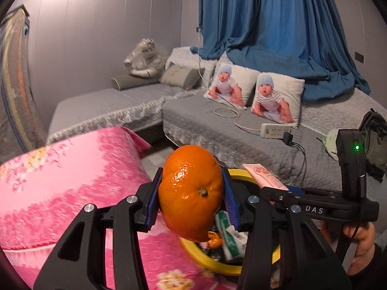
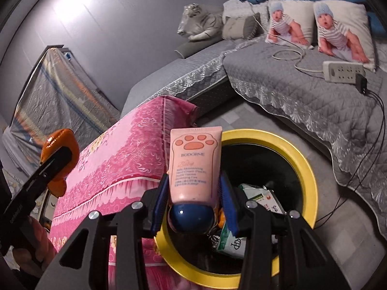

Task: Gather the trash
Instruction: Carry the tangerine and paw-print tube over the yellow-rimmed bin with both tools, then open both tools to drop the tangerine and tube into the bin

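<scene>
My left gripper [image 1: 192,193] is shut on an orange tangerine [image 1: 191,191], its skin dented and torn at the lower end. It hangs over the near rim of a yellow-rimmed black bin [image 1: 241,171]. In the right wrist view my right gripper [image 2: 194,193] is shut on a pink paw-print tube [image 2: 196,164] with a dark blue cap, upright above the bin [image 2: 302,159]. Wrappers [image 2: 261,195] lie inside the bin. The tube [image 1: 263,176] also shows in the left wrist view, just right of the tangerine. At the left edge of the right wrist view the tangerine [image 2: 60,145] appears again.
A pink flowered cloth [image 2: 125,159] covers a raised surface left of the bin. Behind it stands a grey quilted sofa [image 2: 302,91] with a power strip [image 2: 343,71], black cables [image 2: 362,159] trailing to the floor, and printed pillows [image 2: 290,21]. A hand [image 1: 362,241] holds the right gripper's handle.
</scene>
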The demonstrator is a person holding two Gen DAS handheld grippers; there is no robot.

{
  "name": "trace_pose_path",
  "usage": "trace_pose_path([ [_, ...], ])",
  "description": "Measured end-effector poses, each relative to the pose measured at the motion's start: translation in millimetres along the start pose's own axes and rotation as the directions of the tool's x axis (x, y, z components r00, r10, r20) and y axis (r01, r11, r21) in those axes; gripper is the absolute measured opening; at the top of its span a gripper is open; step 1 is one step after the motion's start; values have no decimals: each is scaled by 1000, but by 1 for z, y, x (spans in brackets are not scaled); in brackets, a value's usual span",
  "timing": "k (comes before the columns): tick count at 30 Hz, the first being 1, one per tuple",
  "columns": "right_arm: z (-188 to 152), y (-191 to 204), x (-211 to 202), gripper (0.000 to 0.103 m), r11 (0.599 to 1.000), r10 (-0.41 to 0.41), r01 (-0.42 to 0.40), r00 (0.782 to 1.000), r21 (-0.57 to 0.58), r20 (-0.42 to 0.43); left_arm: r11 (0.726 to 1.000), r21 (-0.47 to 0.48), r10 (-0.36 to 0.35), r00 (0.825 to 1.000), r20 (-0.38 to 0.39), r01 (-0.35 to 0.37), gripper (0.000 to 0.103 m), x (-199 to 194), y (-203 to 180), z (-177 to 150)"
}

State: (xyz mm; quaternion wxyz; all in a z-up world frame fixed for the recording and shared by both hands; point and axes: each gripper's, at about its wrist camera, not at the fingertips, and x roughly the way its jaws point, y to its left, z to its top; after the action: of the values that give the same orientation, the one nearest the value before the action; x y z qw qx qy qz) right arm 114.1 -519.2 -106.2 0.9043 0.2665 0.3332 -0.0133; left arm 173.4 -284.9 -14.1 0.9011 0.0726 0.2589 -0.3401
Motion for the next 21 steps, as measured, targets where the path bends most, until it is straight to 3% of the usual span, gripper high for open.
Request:
trace_pose_path([
  [9,-2,-30,1,39,998,-37,37,999,44,-6,1000,-11,-13,999,-44,13,43,38,-19,-12],
  [21,-6,-40,10,39,996,-63,65,997,64,-38,999,-40,-8,997,-80,5,44,63,-17,-22],
])
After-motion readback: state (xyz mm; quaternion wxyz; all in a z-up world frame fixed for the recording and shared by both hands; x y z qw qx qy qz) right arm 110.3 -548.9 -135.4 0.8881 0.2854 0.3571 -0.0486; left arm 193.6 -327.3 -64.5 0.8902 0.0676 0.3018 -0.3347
